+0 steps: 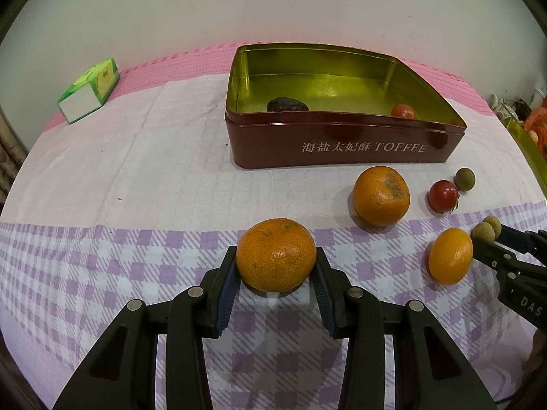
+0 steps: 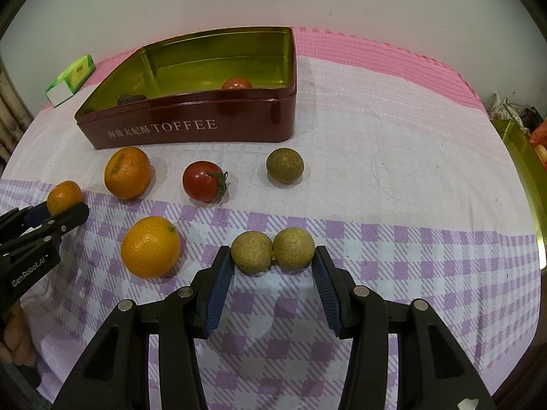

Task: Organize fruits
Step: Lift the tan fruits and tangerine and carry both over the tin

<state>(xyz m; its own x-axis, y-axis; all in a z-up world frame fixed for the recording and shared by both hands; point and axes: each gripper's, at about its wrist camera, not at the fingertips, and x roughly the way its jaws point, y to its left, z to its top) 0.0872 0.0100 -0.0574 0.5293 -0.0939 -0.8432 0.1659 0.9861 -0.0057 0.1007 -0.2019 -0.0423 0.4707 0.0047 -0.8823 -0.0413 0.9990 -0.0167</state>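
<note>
At the bottom of the left wrist view, the left gripper [image 1: 276, 266] has its black arms narrowed around a round orange mandarin [image 1: 275, 254], and both blue pads [image 1: 228, 283] press against the fruit's sides as it sits on the purple-and-white checked tablecloth [image 1: 102, 273]. At the bottom of the right wrist view, the right gripper [image 2: 273, 259] is partly closed on a joined pair of tan, rough-skinned longans [image 2: 272, 251]; each blue pad touches the outer side of one fruit.

To the lower left of centre in the right wrist view, a smooth bright orange mandarin [image 2: 150, 246] lies just beside the pair. Farther up, across the middle of that frame, stand a larger dull orange mandarin with a dark blemish [image 2: 127, 172], a red tomato with a green stalk [image 2: 202, 181] and a single greenish-brown longan [image 2: 284, 165], each apart from the others.

Beyond them, in the upper half of the frame, sits the open dark red metal tin with a gold inside [image 2: 191, 130], lettered TOFFEE on its near wall. Inside it are a second red tomato [image 2: 236, 84] near the front wall and a dark wrinkled lump [image 2: 131, 98] in the left corner. At the upper left, a green and white carton [image 2: 70, 80] lies on the pink cloth.
</note>
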